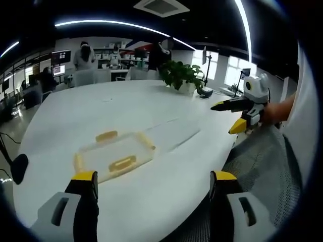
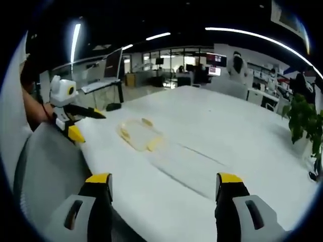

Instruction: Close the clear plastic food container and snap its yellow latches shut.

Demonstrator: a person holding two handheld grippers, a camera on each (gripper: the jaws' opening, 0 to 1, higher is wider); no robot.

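The clear food container (image 1: 115, 154) lies flat on the white counter (image 1: 166, 201), just ahead of the left gripper (image 1: 154, 184), with nothing touching it. Its yellow latches (image 1: 122, 163) show along the edges. In the right gripper view the container (image 2: 140, 134) sits farther off, near the counter's edge, with the left gripper (image 2: 83, 121) beside it.

Both grippers hang above the counter with jaws spread wide and holding nothing. The right gripper (image 2: 164, 186) is well apart from the container.

The lid looks to be resting on the box, but the blur hides whether it is seated or any latch is snapped. As a judgement, the latching is not yet begun: all yellow latches probably remain to press down.

A potted plant (image 1: 180, 75) stands at the far end.
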